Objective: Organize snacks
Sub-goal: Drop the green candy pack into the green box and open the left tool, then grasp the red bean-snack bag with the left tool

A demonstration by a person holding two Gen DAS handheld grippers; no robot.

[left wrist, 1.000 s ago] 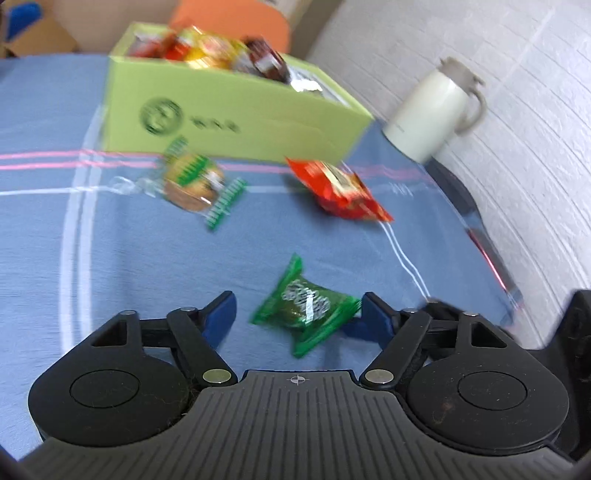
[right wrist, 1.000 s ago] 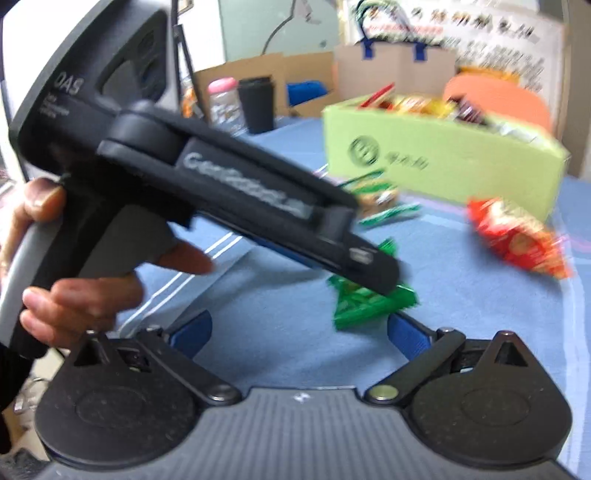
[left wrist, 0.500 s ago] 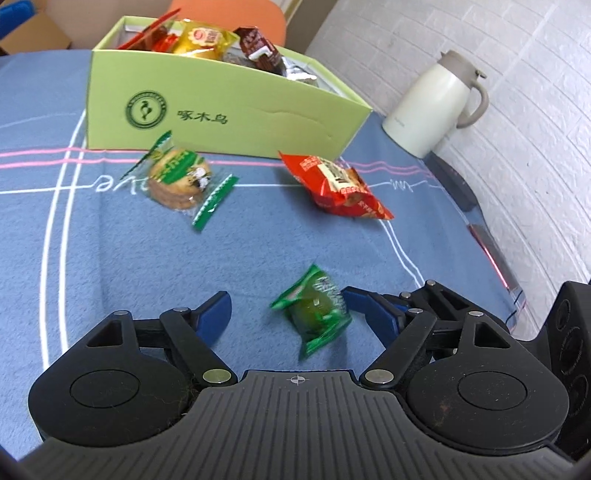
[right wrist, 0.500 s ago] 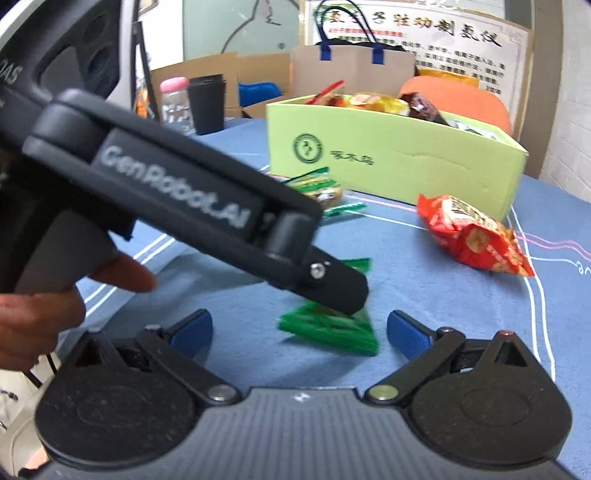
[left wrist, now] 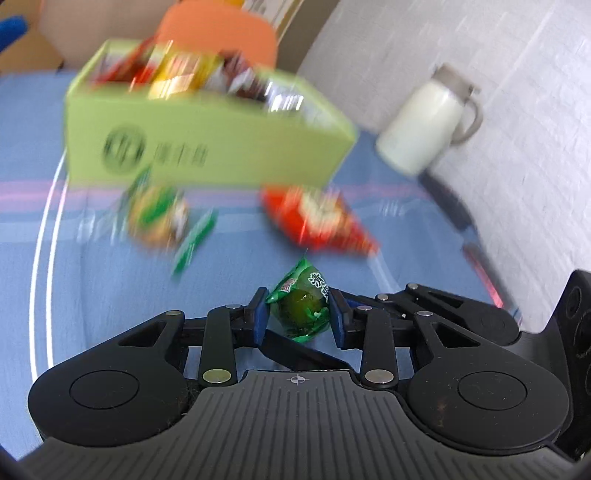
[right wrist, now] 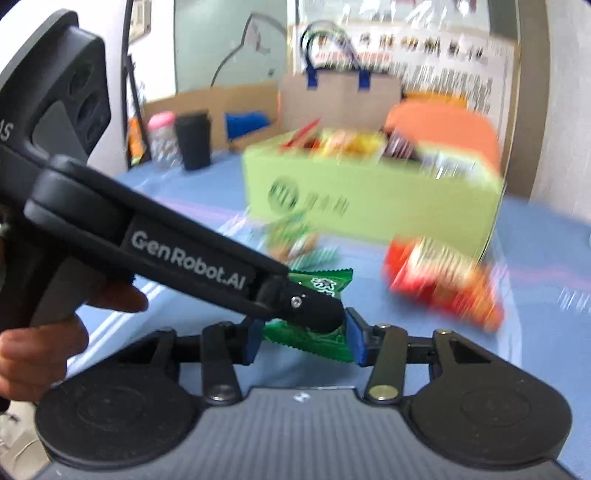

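Observation:
A small green wrapped snack (left wrist: 303,305) sits between the blue pads of my left gripper (left wrist: 297,317), which is shut on it. In the right wrist view the same green snack (right wrist: 317,336) lies between the blue pads of my right gripper (right wrist: 300,339), which has closed in on it too; the left gripper's black finger (right wrist: 314,308) crosses in front. A light green box (left wrist: 207,147) full of snacks stands behind, and it shows in the right wrist view (right wrist: 369,206). A red snack bag (left wrist: 317,218) and a biscuit pack (left wrist: 159,214) lie in front of the box.
A white thermos jug (left wrist: 424,125) stands at the right near the brick wall. The blue tablecloth (left wrist: 92,280) ends at a right edge. An orange chair back (left wrist: 218,29) is behind the box. A black cup (right wrist: 194,142) and a pink-lidded jar (right wrist: 162,136) stand far left.
Both grippers closed from wide open onto the green snack. The views are now blurred, with the scene shifting as the snack comes off the cloth.

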